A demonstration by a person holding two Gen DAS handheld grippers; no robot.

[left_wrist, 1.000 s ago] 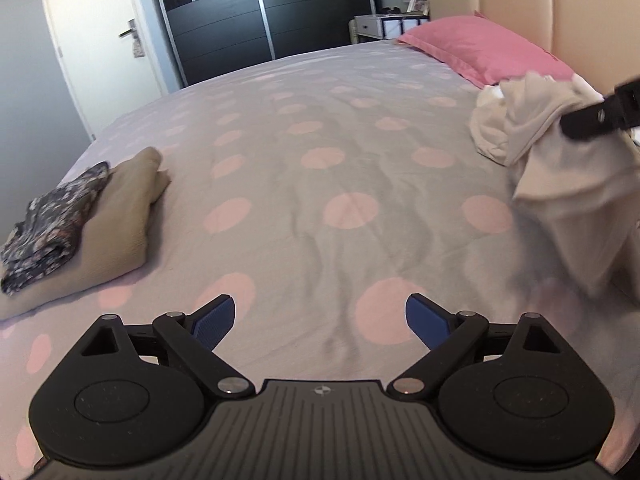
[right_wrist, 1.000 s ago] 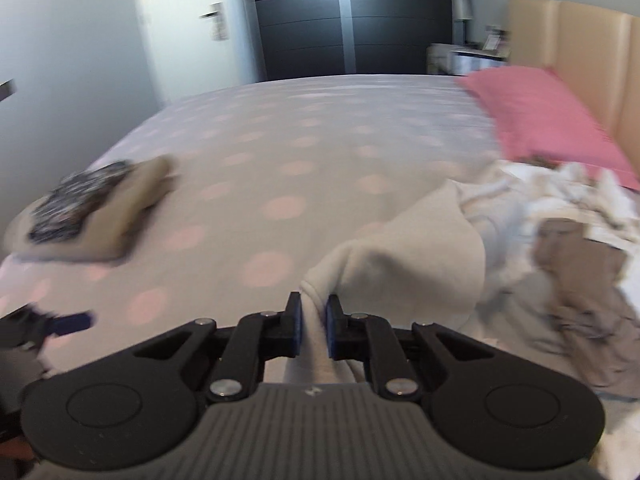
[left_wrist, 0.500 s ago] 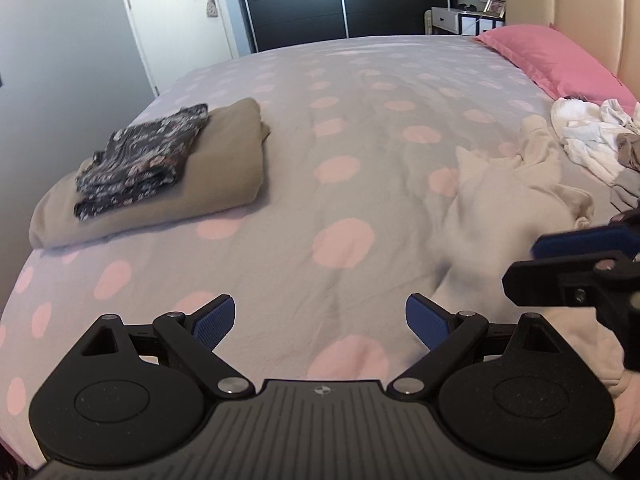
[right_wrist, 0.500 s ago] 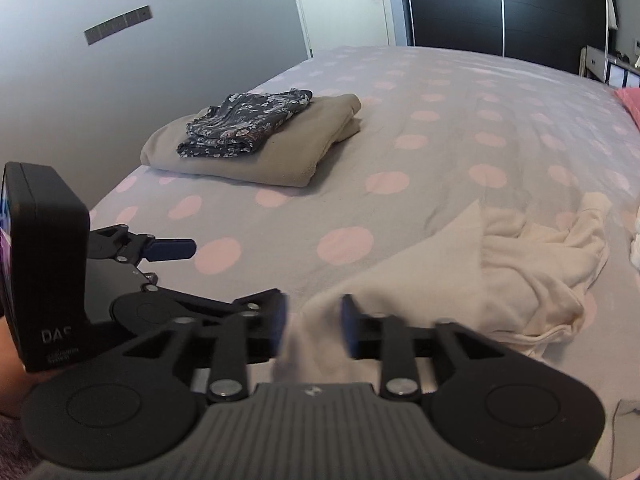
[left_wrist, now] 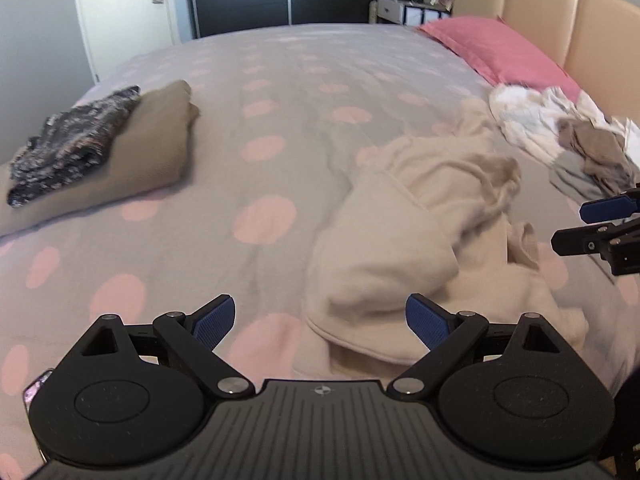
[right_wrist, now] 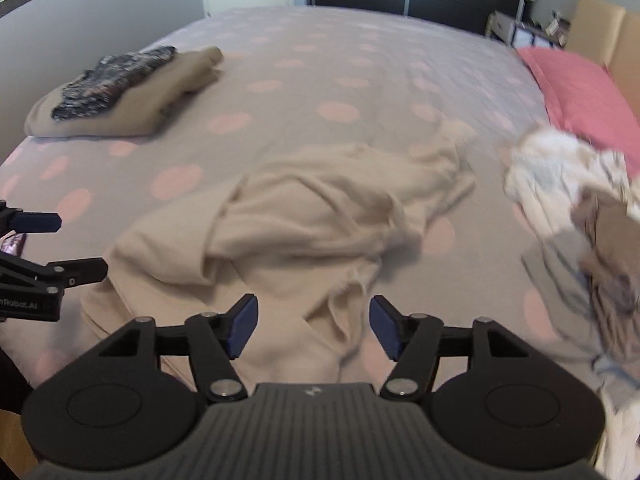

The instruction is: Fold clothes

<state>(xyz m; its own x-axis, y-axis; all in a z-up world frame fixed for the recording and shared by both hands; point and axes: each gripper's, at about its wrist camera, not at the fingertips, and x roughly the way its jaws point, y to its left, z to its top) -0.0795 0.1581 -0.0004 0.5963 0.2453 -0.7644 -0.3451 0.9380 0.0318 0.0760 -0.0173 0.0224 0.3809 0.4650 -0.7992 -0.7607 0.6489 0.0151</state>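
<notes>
A cream garment [left_wrist: 416, 216] [right_wrist: 304, 220] lies crumpled on the near part of the bed. My right gripper [right_wrist: 312, 326] hovers over its near edge with its jaws opening; cloth shows below the gap but the pads do not press on it. My left gripper [left_wrist: 320, 320] stands open at the garment's left near corner, nothing between its fingers. Each gripper's blue fingertip shows at the edge of the other's view: the right one [left_wrist: 604, 208] and the left one [right_wrist: 36, 222].
A folded tan garment [left_wrist: 152, 148] [right_wrist: 132, 92] with a dark patterned piece [left_wrist: 72, 136] on top lies at the left. A heap of unfolded clothes [left_wrist: 568, 136] [right_wrist: 580, 208] sits at the right, by a pink pillow [left_wrist: 496, 48]. The spotted bedspread [left_wrist: 304, 92] stretches beyond.
My right gripper has let go of the cream garment, which dropped onto the bed, and its jaws have spread. Both views have swung round and down over the garment.
</notes>
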